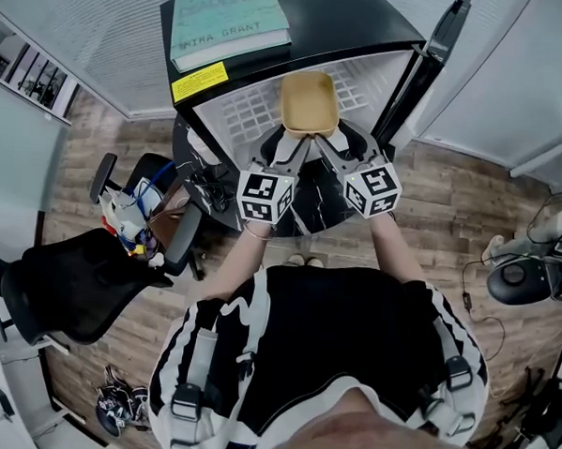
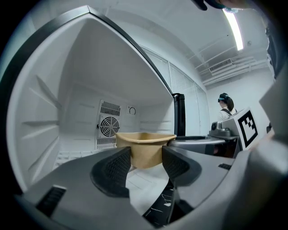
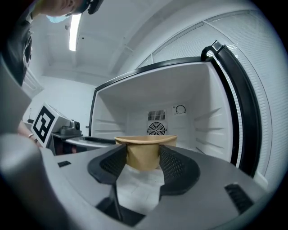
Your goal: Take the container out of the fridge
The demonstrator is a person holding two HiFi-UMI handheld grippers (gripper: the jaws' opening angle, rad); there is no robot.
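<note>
Where the person [image 1: 321, 362] stands: right at the open fridge, both arms stretched forward, an office chair [image 1: 71, 283] off to their left.
Left gripper [image 2: 146, 152]: fingers parted to a middling gap with nothing pinched between them. From where I look, the tips sit at the container's near wall.
Right gripper [image 3: 143, 150]: much the same, with the fingers part-way apart and aimed at the same near side, so the two grippers form a V.
Container [image 1: 309, 100]: a tan, open-topped tub at the front of the fridge, over the white wire shelf [image 1: 244, 114]. I can't say whether it rests there or is lifted.
Handling: it looks like pressed paper or fibre and seems empty, so I'd guess it is light, with thin walls that dent if squeezed hard.
Hold: the flared rim is wider than either gap, so pinching the near wall or cradling under the rim from both sides seems wiser.
Fridge [image 1: 339, 15]: small and black, white inside, with a fan vent [image 3: 156, 129] on the back wall.
Book [image 1: 231, 21]: lying on the fridge's top.
</note>
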